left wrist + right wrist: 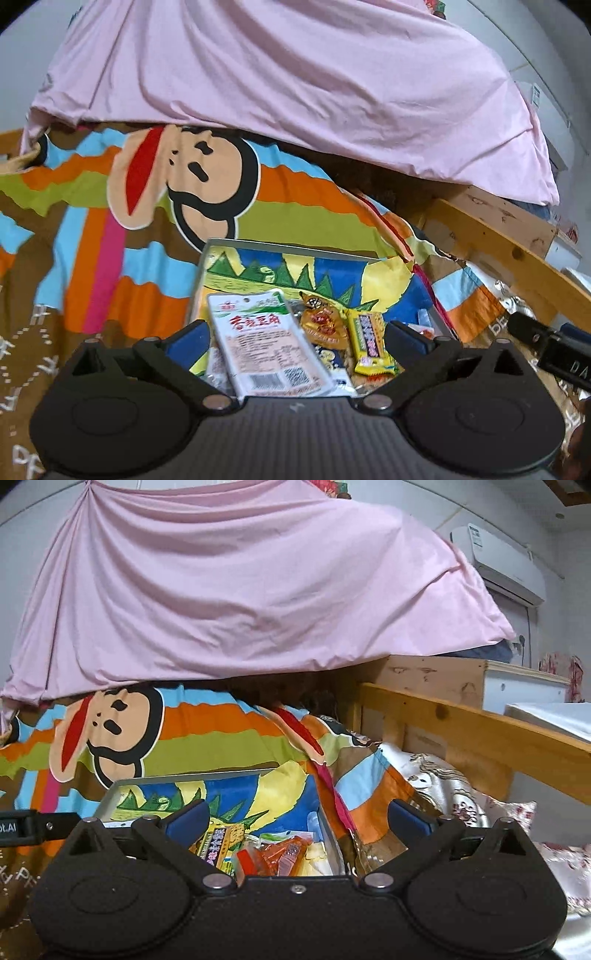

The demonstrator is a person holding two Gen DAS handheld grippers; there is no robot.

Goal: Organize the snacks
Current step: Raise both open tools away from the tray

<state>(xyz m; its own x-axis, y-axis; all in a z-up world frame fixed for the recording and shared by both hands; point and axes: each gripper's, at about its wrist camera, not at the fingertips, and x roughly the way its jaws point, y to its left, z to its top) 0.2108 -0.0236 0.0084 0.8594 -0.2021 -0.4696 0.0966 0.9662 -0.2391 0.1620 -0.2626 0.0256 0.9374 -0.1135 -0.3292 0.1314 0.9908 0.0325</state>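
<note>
Left gripper (pixel 297 341): nearest our left lens; we see its blue pads spread wide and released, nothing pinched, pointing slightly downward over the tin.
Right gripper (pixel 297 821): we find it equally released, pads wide apart and empty, tilted gently down above the tin's right half.
Tin (pixel 280 246): shallow metal box with a cartoon lining, lying on the striped blanket (pixel 110 240); we see both grippers above its near end.
Snacks: a white packet (pixel 266 343) lies in the tin, an orange packet (pixel 323 325) just beside it, a yellow bar (pixel 369 341) to its right.
Pink sheet (pixel 295 85): draped behind the blanket.
Wooden rail (pixel 480 731): right of the bedding.
</note>
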